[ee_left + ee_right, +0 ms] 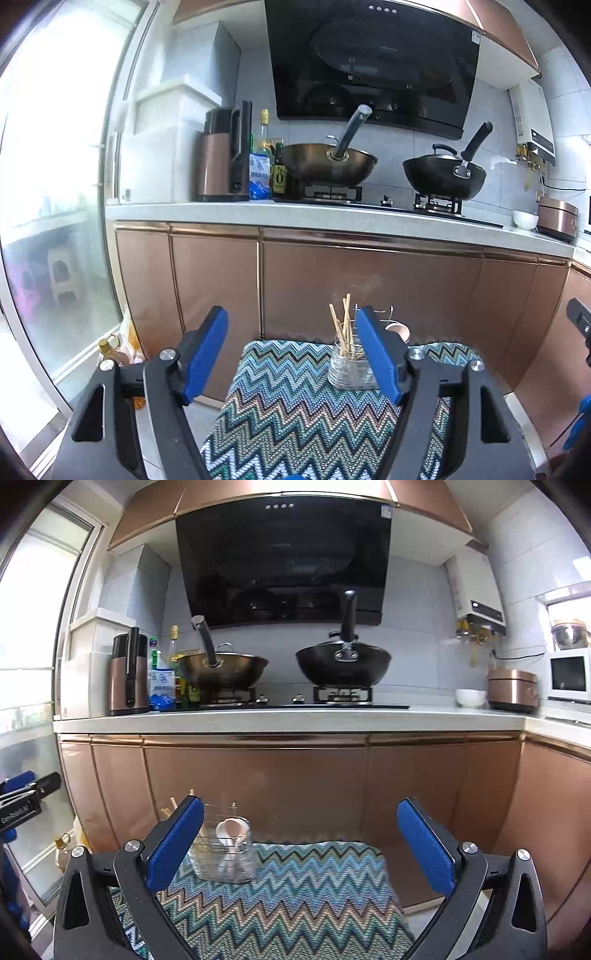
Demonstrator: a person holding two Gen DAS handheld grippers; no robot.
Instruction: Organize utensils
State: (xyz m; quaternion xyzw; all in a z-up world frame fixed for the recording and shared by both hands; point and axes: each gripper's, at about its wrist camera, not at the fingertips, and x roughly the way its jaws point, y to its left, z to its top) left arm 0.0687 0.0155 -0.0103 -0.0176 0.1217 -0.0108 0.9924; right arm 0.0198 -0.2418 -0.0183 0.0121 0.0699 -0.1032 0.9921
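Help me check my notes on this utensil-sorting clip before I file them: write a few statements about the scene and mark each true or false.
1. The wire holder stands on the zigzag cloth. True.
2. The left gripper is clamped on the chopsticks. False: its jaws are open and empty; the chopsticks stand in the holder.
3. White spoons sit in the holder. True.
4. The right gripper holds a spoon. False: it is open and empty.
5. Both woks are on the floor. False: the brass wok and black wok sit on the stove.

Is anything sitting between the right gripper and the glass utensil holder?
No. In the right wrist view only bare zigzag cloth lies between the open right gripper and the glass utensil holder.
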